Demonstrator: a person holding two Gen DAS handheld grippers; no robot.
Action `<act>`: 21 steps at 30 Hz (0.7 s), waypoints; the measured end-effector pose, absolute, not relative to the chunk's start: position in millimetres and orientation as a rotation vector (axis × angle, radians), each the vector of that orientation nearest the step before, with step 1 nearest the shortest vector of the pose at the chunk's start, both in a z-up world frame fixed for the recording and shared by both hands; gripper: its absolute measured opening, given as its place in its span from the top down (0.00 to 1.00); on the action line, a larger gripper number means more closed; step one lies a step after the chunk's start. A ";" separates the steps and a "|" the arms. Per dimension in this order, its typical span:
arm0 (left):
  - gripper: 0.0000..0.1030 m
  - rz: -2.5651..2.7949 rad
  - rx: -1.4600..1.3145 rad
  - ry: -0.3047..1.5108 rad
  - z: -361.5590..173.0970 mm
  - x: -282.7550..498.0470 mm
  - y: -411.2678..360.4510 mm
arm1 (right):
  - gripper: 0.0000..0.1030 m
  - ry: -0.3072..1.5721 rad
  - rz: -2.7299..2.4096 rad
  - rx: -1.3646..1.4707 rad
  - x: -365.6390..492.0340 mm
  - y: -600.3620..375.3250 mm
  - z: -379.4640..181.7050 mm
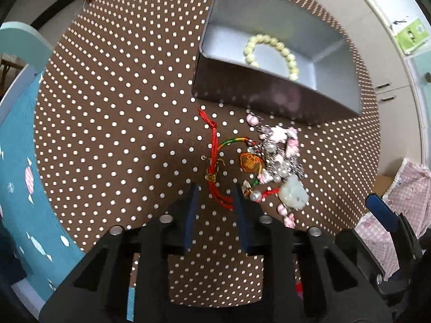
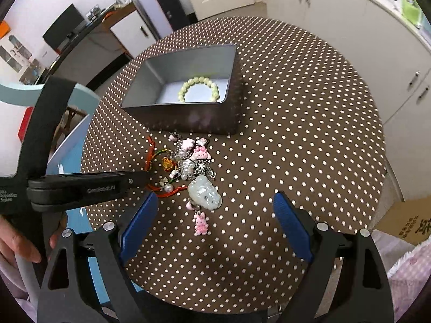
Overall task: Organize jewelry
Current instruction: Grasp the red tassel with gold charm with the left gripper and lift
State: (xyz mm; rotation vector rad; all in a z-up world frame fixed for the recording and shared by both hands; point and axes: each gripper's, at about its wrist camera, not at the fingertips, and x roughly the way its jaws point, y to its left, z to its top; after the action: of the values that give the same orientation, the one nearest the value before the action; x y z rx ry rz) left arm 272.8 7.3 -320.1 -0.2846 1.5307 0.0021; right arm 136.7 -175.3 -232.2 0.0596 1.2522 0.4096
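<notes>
Clearly the step in hand is lifting one piece out of the tangled heap of jewelry on the brown, white-dotted tablecloth point(image 2: 269, 107) and carrying it to the grey rectangular metal tin point(image 2: 150, 67), where a pale green beaded bracelet point(image 2: 200, 88) already lies. The heap sits just in front of the tin's near wall, not touching it as far as I can tell.

The left gripper point(image 1: 215, 202) points straight down, its jaws narrowed around a loop of the red braided cord bracelet point(image 1: 214, 148); the cord lies between the blue pads, but whether they press on it yet I cannot tell. The right gripper point(image 2: 215, 220) hangs above the pale jade-like carved pendant point(image 2: 204, 192) and the small pink bunny charm point(image 2: 200, 224), jaws wide apart and holding nothing.

To do this well, I judge the left should pinch only the red cord, low against the cloth, then rise slowly: the cord runs under a pearl bead point(image 1: 255, 195) and beside the silver-and-pink charm chain point(image 1: 280, 150), so it may drag neighbours along. The right can pin the pendant down if the heap lifts.
</notes>
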 end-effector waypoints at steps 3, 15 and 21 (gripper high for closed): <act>0.84 0.013 -0.268 1.540 -326.7 280.8 3.3 | 0.18 1.267 0.435 0.049 145.7 -172.4 -237.2; 0.96 0.012 -0.249 1.561 -325.3 301.8 -16.1 | 0.18 1.340 0.504 0.001 161.5 -161.6 -259.1; 0.96 -0.002 -0.333 1.491 -293.6 308.6 -7.1 | 0.23 1.335 0.530 -0.001 161.3 -156.4 -258.1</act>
State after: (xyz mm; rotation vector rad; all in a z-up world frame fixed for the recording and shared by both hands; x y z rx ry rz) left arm 308.6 -7.1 -293.6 -0.3329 1.4907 -0.0019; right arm 161.3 -156.4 -258.1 -0.0007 1.3354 0.5299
